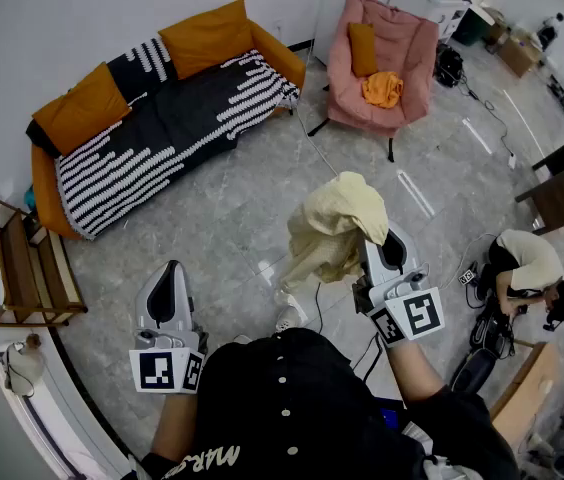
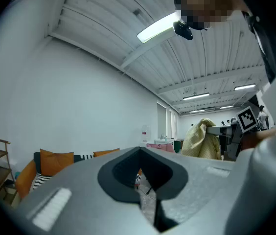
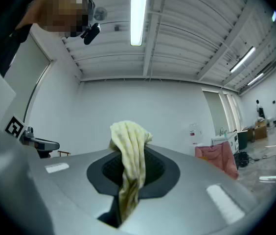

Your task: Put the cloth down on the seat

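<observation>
Currently the pale yellow cloth hangs bunched from the right tongs, whose jaws are clamped on it, above the grey floor. The left tongs are closed and hold nothing. Well apart, a pink armchair holds an orange cushion and a crumpled orange rag on its seat.

From my station I saw a black shirt with small white buttons down its front and white lettering near its lower edge. Off the shirt's left side, the left gripper was a pale grey shell with a dark inset, and its cube bore black-and-white square markers. Off the shirt's right side, the right gripper matched, with a marker cube of its own.
</observation>
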Motion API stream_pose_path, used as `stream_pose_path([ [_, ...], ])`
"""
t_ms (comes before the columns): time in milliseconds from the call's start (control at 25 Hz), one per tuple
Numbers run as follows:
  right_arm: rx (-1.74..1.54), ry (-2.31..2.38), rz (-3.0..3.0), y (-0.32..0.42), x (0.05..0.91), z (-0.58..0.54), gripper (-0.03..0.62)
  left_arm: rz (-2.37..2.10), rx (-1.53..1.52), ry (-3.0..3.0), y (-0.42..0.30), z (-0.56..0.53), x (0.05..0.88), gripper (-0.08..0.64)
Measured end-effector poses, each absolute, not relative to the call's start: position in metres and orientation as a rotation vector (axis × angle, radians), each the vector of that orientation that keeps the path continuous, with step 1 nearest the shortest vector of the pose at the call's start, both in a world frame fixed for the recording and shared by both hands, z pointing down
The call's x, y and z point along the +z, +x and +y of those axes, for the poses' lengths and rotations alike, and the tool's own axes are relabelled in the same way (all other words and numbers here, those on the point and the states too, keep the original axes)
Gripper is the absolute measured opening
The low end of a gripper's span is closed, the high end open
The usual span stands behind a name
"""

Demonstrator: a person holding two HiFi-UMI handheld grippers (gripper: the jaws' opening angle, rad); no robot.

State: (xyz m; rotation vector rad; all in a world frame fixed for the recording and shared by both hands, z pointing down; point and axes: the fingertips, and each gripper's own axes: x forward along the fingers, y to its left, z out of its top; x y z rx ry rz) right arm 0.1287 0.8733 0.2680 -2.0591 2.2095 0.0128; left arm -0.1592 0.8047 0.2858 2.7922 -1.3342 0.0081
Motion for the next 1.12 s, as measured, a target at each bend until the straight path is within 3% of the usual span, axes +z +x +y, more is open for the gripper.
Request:
stream_pose_path([
  [1120, -0.017, -1.963, 2.281, 0.173, 0.281, 0.836, 0.049, -1.383, 0.024, 2.756, -0.104, 0.781, 0.295, 0.0],
])
